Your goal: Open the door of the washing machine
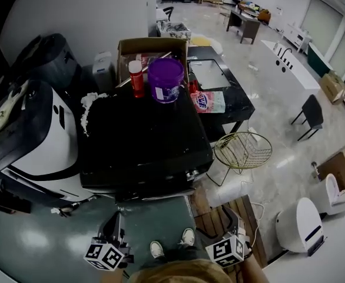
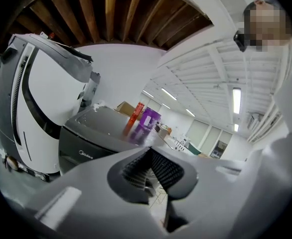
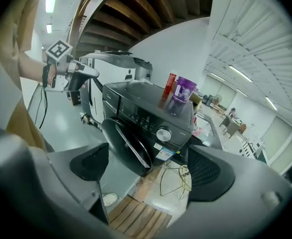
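The black front-loading washing machine (image 1: pixel 143 140) stands ahead of me, seen from above in the head view. Its round dark door (image 3: pixel 126 147) faces the right gripper view, below the control panel and dial (image 3: pixel 163 134); I cannot tell if it is latched or ajar. My right gripper (image 3: pixel 148 168) is open and empty, well short of the door. My left gripper (image 2: pixel 150 171) has its ribbed pads pressed together, shut on nothing, pointing past the machine's left corner (image 2: pixel 86 148). Both grippers are low near my feet in the head view, the left gripper (image 1: pixel 115 229) and the right gripper (image 1: pixel 234 223).
On the machine's top stand a purple jar (image 1: pixel 165 78) and a red bottle (image 1: pixel 136 78), with a cardboard box (image 1: pixel 152 46) behind. A white appliance (image 1: pixel 37 140) is close on the left. A wire basket (image 1: pixel 242 150) and wooden slat mat (image 1: pixel 231 214) lie to the right.
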